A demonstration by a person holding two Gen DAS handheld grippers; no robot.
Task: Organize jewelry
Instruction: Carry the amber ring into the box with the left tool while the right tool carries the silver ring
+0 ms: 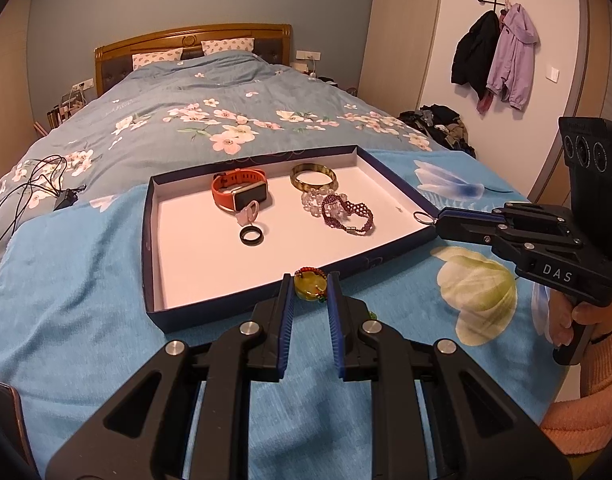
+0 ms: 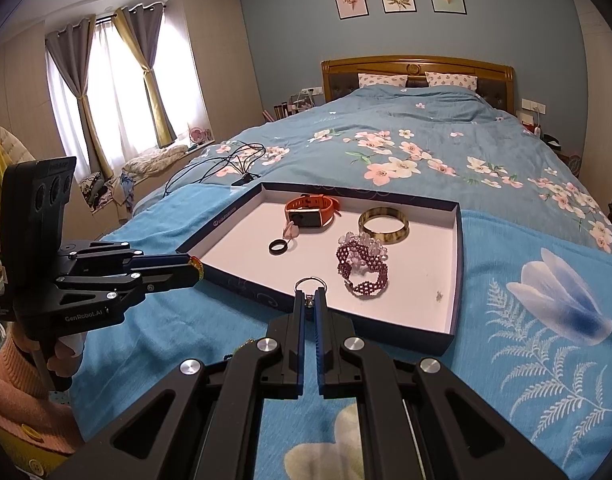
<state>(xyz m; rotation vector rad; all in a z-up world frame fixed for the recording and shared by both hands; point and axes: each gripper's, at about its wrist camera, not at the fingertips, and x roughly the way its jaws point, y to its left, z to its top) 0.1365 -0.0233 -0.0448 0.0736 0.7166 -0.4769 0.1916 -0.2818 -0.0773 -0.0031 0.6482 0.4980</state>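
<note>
On a bright blue floral blanket [image 1: 106,280] spread over the foot of a bed lies a shallow box lid [image 1: 150,248] with dark blue walls and a white floor, serving as the jewelry tray. Inside it, toward the far side, rests an orange-strapped smartwatch [image 1: 240,190]; just beside the watch on its near side lie a small pale pink ring [image 1: 248,214] and a black ring [image 1: 251,235]. Toward the right half of the tray sit a greenish-yellow bangle [image 1: 313,176], a clear bead bracelet [image 1: 316,199] touching it, and a purple beaded bracelet [image 1: 346,214] overlapping the clear one. A tiny object, too small to identify, lies near the tray's right wall. The left gripper [image 1: 310,286] is at the near wall of the tray, its jaws closed on a yellow-amber pendant [image 1: 308,285] with red and green beads, held at the fingertips just outside the wall. The right gripper [image 2: 309,298] is at the tray's near right corner, jaws clenched on a silver ring [image 2: 309,282] bearing a small stone, the band projecting beyond the fingertips above the tray's edge. Each device is held by a hand in a peach knit sleeve. Beyond the tray, black cables [image 2: 226,160] lie on the flowered duvet [image 2: 406,152]; a wooden headboard, three framed prints, and curtained windows occupy the background.
</note>
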